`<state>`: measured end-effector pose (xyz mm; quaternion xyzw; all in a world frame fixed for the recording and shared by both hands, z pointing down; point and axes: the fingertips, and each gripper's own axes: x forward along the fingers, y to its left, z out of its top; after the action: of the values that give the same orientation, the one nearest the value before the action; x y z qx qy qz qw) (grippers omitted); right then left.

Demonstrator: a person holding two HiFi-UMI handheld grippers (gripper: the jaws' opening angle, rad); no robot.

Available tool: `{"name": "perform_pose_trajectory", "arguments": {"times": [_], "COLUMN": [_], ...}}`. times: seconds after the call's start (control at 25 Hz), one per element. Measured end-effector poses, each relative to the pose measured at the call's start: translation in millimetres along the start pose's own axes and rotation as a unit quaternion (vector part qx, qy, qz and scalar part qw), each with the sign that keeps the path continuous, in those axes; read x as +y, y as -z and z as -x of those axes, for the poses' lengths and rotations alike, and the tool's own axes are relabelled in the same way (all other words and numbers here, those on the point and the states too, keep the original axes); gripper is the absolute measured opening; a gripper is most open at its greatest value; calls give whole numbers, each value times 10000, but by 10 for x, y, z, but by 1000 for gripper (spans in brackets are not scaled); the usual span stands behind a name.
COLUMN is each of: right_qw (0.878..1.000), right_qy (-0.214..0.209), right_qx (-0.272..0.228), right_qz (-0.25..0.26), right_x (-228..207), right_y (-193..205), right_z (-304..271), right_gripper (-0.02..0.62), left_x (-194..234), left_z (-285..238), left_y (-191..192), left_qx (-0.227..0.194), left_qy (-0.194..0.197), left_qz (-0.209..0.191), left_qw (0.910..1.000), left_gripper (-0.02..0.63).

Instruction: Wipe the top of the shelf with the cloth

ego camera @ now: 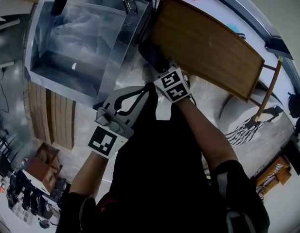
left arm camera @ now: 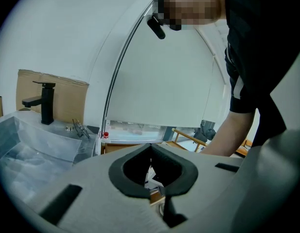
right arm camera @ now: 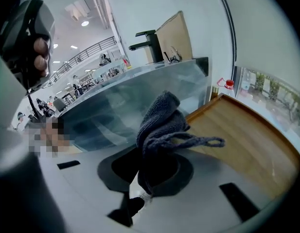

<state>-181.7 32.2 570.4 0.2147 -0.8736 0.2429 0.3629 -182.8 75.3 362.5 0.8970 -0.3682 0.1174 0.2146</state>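
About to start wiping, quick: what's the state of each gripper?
Left gripper: jaws closed, empty.
Right gripper: jaws closed on the grey cloth.

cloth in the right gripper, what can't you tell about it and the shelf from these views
- Right gripper view: the cloth covers the jaw tips; whether it touches the shelf top is hidden.
- Head view: the marker cube hides the grip.
- Left gripper view: the left gripper blocks most of the shelf.
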Motion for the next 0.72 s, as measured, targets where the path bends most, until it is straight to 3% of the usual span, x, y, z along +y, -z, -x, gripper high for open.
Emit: {"name": "perform_pose_trajectory", "arguments": {"times": [0.72], "right_qw": [9984], "right_qy": [370], "right_qx": [62], "right_qz": [-414], "right_x": [-456], "right_y": [662], "right_z": [538], "right_gripper": [46], "left_x": [-556], "left_z": [-563], "left_y": [-182], "left_qx": [228], "left_qy": [646], "left_qz": [-424], "left_qw": [9967], "left_gripper": [20]}}
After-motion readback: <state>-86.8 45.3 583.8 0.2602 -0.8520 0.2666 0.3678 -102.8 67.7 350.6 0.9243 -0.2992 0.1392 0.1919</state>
